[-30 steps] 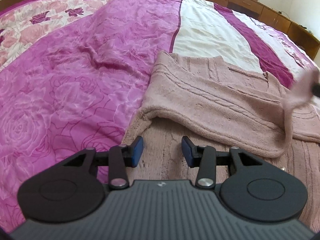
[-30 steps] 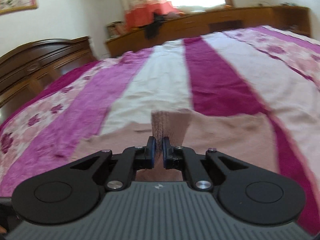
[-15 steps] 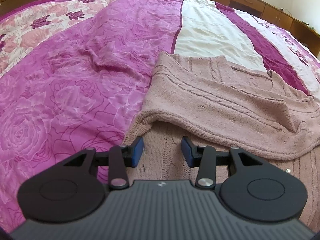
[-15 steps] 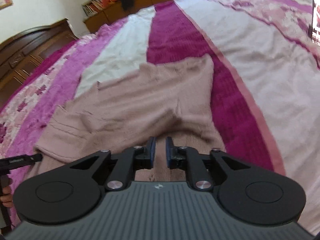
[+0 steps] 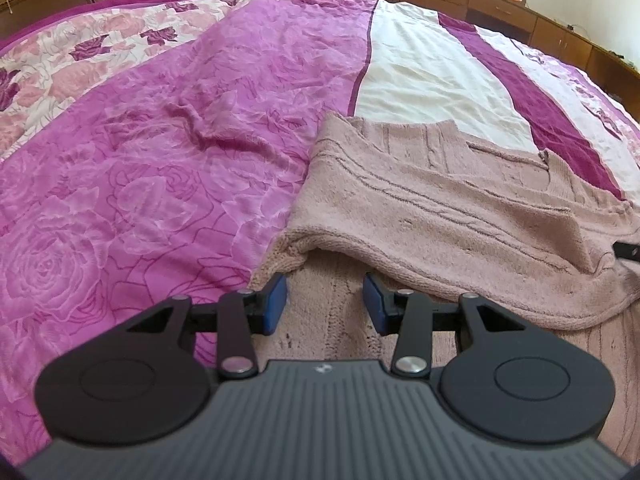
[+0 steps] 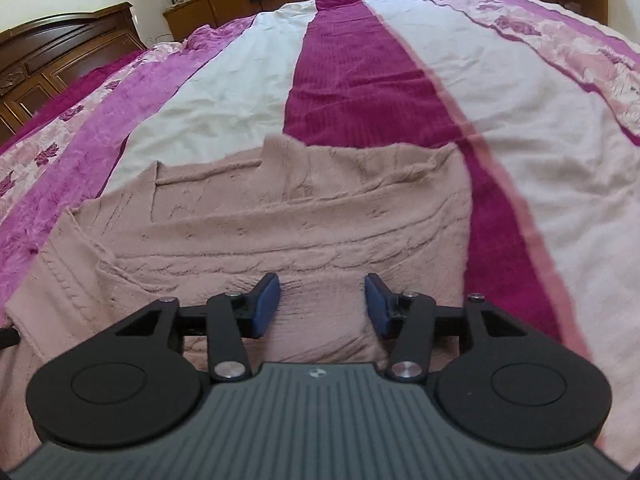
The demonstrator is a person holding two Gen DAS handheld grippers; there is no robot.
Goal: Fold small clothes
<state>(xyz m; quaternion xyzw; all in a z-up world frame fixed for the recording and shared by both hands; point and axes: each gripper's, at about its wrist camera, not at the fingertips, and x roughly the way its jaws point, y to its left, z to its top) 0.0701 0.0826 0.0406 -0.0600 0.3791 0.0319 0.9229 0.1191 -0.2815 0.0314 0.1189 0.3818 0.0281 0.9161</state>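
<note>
A dusty-pink knitted sweater (image 5: 440, 216) lies on the bed, part of it folded over itself, with a thick folded edge running across the left wrist view. My left gripper (image 5: 325, 305) hovers open just in front of that folded edge, over the lower layer. In the right wrist view the same sweater (image 6: 304, 220) spreads flat, and my right gripper (image 6: 322, 305) stands open above its near part, holding nothing. A dark tip of the right gripper shows at the right edge of the left wrist view.
The bedspread (image 5: 160, 152) has pink rose, white and magenta stripes (image 6: 352, 92), wrinkled to the left of the sweater. A dark wooden headboard (image 6: 60, 52) and low wooden cabinets (image 5: 500, 4) line the room's edges behind the bed.
My right gripper let go of the sweater part it carried over and opened; that part now lies folded on the body. The left gripper stayed open and nearly still.
</note>
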